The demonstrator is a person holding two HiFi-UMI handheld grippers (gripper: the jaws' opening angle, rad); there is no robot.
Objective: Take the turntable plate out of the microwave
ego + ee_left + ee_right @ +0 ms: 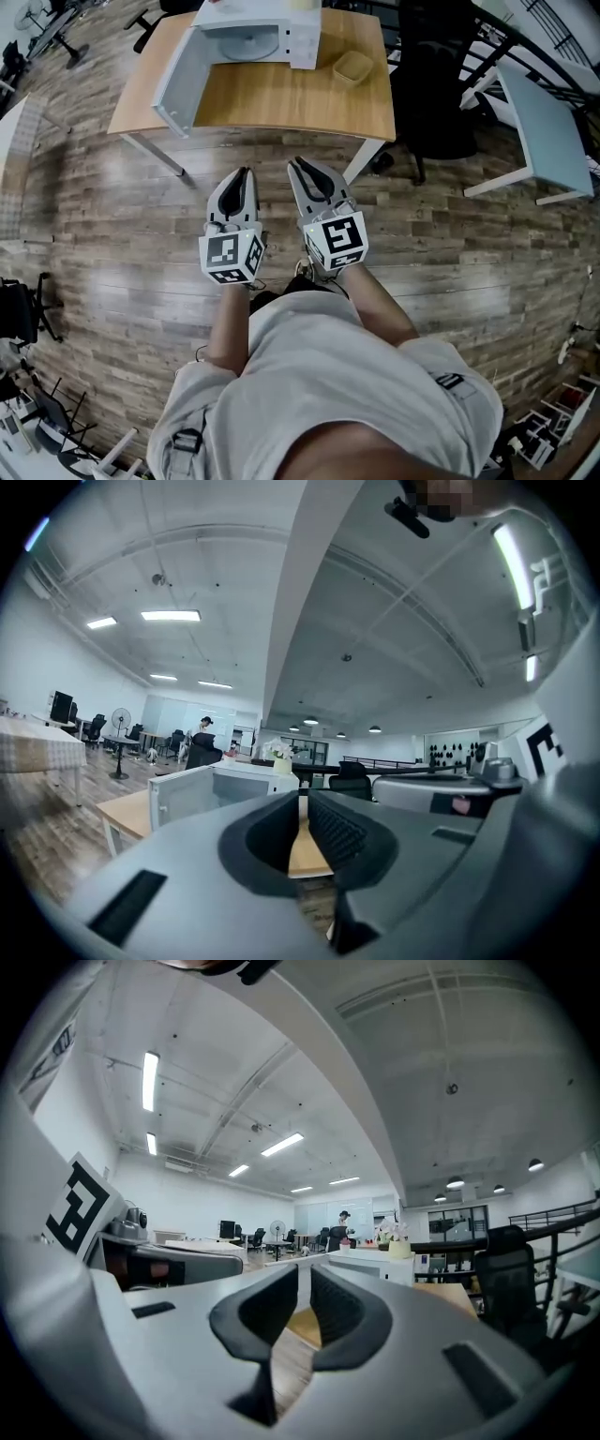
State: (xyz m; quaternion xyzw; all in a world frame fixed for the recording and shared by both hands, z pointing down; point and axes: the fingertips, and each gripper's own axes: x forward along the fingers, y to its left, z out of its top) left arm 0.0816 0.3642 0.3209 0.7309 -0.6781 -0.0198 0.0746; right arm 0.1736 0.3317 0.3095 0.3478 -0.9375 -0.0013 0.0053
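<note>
A person stands on a wood floor, holding the left gripper (246, 174) and right gripper (300, 165) level and side by side, each with jaws closed almost together on nothing. Well beyond them, on the far left of a table (281, 101), the plate (249, 43) lies inside the microwave (302, 39), its door (178, 80) swung open.

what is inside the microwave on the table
The round turntable plate lies on the floor of the open microwave. Whatever sits beneath the plate is covered.
</note>
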